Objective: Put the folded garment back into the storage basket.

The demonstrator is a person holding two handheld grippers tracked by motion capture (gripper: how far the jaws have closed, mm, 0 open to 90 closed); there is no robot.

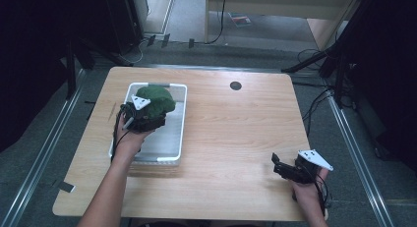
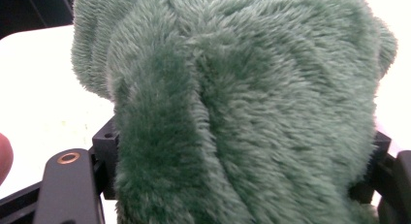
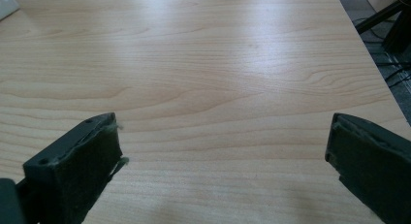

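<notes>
A green plush toy (image 1: 156, 100) hangs over the white tray (image 1: 182, 120) at the table's left, with my left gripper (image 1: 147, 120) shut on it. In the left gripper view the toy's fur (image 2: 242, 107) bulges between the two black jaws and hides their tips. My right gripper (image 1: 281, 166) rests near the table's front right corner, held by a hand. Its jaws stand wide apart in the right gripper view, and between the padded fingers (image 3: 92, 166) lies only bare wood.
The wooden table (image 1: 236, 138) has a round dark cable hole (image 1: 235, 85) at the back. Tripod legs and cables (image 1: 319, 65) stand on the floor beyond the right edge. A corner of the white tray (image 3: 7, 6) is at the top left of the right gripper view.
</notes>
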